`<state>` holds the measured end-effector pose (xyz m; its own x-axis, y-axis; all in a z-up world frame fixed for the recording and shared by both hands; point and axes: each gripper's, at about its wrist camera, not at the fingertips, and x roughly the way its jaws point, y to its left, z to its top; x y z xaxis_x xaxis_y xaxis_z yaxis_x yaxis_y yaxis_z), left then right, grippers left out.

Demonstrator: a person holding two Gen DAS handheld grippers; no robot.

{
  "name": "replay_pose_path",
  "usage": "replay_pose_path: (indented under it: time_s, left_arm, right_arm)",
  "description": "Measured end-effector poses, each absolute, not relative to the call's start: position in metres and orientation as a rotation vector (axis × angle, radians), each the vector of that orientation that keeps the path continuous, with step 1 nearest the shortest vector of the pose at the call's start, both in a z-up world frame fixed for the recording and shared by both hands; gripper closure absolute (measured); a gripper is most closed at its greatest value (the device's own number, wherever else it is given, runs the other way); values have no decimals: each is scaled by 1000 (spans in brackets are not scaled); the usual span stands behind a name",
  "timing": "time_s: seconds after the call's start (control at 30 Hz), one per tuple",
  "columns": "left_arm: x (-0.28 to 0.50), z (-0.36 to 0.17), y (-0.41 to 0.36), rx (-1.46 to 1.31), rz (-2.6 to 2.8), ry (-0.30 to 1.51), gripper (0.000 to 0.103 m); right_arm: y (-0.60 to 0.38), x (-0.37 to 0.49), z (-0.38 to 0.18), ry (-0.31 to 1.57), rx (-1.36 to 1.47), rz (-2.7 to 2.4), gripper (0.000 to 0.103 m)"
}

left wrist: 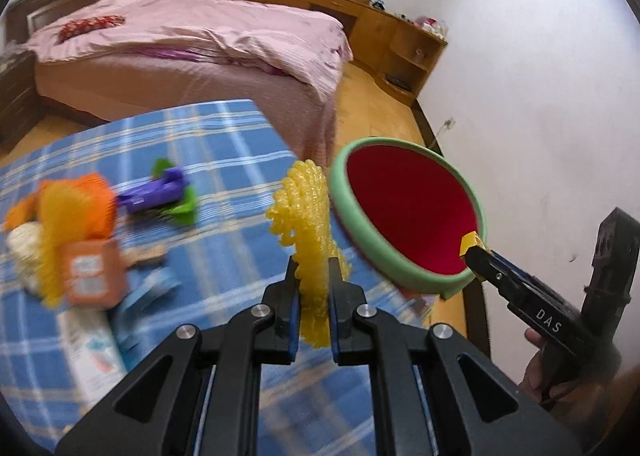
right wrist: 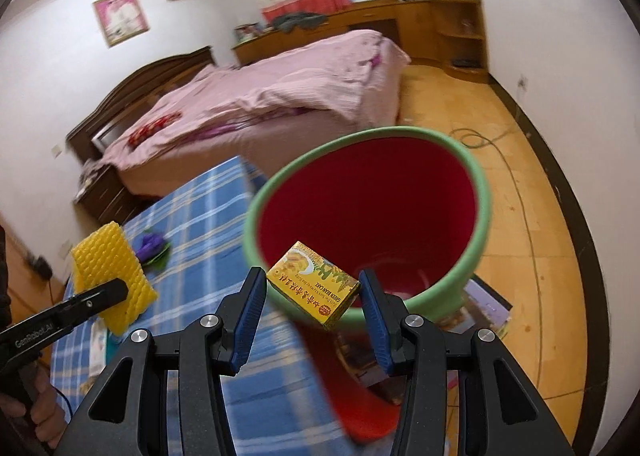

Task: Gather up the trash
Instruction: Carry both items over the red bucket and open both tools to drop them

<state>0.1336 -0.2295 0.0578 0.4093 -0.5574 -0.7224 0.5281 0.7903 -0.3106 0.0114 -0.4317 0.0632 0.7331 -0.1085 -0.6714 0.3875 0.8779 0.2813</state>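
My left gripper [left wrist: 313,270] is shut on a yellow foam net sleeve [left wrist: 306,212] and holds it up over the blue checked table [left wrist: 224,160], just left of the bin. It also shows in the right wrist view [right wrist: 110,270]. The red bin with a green rim [right wrist: 472,184] stands off the table's right edge; it shows in the left wrist view [left wrist: 404,216] too. My right gripper [right wrist: 313,296] is shut on a yellow green-bean-cake box [right wrist: 314,286], held at the bin's near rim.
More trash lies on the table's left side: orange and yellow foam pieces [left wrist: 72,204], an orange packet [left wrist: 94,272], a purple and green wrapper [left wrist: 164,192], a white pack [left wrist: 92,352]. A pink bed [left wrist: 180,44] stands behind. Books [right wrist: 486,306] lie on the wooden floor by the bin.
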Motion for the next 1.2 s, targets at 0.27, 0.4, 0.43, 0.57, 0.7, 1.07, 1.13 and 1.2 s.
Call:
replay_pose_path:
  time_s: [0.27, 0.4, 0.43, 0.57, 0.7, 1.07, 1.13, 1.2]
  left_arm:
    - [156, 46, -292, -4, -732, 957, 93]
    - [161, 40, -315, 13, -747, 962, 93]
    - [162, 38, -321, 20, -752, 966, 93]
    - [166, 27, -341, 45, -774, 988, 93]
    - [165, 22, -350, 72, -779, 990, 93]
    - [157, 30, -343, 99, -737, 959, 60]
    - [156, 32, -337, 88, -729, 956, 60]
    - [153, 35, -332, 85, -723, 953, 60]
  right_arm:
    - [-483, 17, 51, 694, 454, -321, 54]
    - [-497, 20, 46, 688, 459, -327, 54]
    - [-500, 22, 44, 689, 464, -325, 54]
    - [-505, 24, 38, 693, 479, -320, 53]
    - [-508, 23, 35, 688, 493, -313, 52]
    - [-510, 19, 35, 673, 542, -309, 40]
    - [-509, 17, 37, 666, 541, -309, 40]
    - [-507, 14, 42, 658, 540, -309, 40]
